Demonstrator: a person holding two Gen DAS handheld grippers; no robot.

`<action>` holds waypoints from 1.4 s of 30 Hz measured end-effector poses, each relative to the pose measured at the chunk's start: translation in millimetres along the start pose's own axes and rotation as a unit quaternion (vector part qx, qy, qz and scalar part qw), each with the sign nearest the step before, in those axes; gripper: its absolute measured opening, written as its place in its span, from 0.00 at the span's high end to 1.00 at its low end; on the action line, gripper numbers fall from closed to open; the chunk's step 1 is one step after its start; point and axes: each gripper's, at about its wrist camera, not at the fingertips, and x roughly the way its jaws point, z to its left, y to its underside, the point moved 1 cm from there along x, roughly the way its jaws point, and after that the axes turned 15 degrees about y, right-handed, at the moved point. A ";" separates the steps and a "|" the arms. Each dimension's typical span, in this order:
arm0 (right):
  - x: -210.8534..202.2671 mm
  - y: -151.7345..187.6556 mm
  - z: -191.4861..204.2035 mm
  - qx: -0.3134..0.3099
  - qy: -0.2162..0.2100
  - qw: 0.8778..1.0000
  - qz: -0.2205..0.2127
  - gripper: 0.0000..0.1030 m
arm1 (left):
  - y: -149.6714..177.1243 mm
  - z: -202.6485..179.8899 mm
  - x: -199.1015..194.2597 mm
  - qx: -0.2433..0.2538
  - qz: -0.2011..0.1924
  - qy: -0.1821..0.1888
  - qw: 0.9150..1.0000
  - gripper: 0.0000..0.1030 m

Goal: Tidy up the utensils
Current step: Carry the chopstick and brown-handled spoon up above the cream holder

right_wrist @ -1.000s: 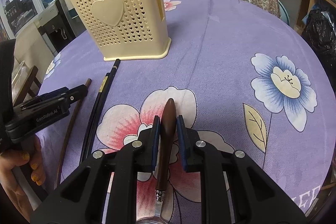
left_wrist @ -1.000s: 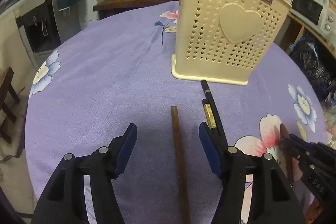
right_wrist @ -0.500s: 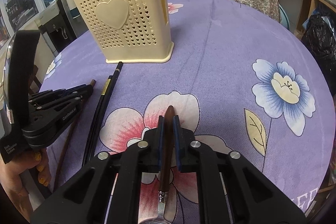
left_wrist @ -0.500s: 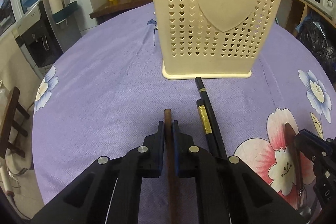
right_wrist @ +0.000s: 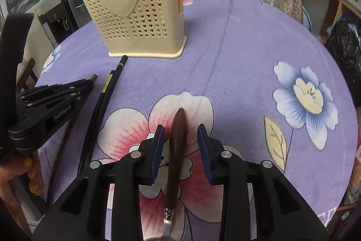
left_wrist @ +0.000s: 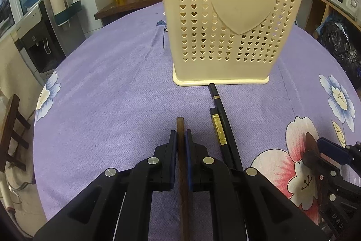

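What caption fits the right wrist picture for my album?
Right gripper open around a brown-handled utensil on the purple flowered tablecloth, cream holder behind.

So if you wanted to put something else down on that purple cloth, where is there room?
There is bare cloth left of the cream holder and the brown chopstick, and more on the right between the holder and the blue flower print. It is crowded in front of the holder: black chopsticks, the wooden-handled utensil and both tools.
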 end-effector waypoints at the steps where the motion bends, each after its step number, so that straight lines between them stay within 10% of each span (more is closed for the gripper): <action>1: -1.5 -0.3 1.0 -0.005 0.004 1.000 -0.001 0.72 | -0.6 -1.4 0.8 0.002 0.002 -0.002 1.000 0.92; 18: -41.1 2.5 -18.8 0.018 -0.052 0.998 -0.027 0.84 | -2.0 -2.2 -6.3 -0.010 -0.020 0.010 1.000 0.92; 33: -111.0 -37.3 -37.9 0.027 -0.096 0.984 -0.147 0.84 | -34.6 17.9 -143.0 -0.035 -0.213 0.042 0.976 0.92; 42: -116.7 -47.2 -37.9 0.021 -0.086 0.983 -0.163 0.84 | -44.5 24.3 -172.0 -0.046 -0.259 0.054 0.963 0.92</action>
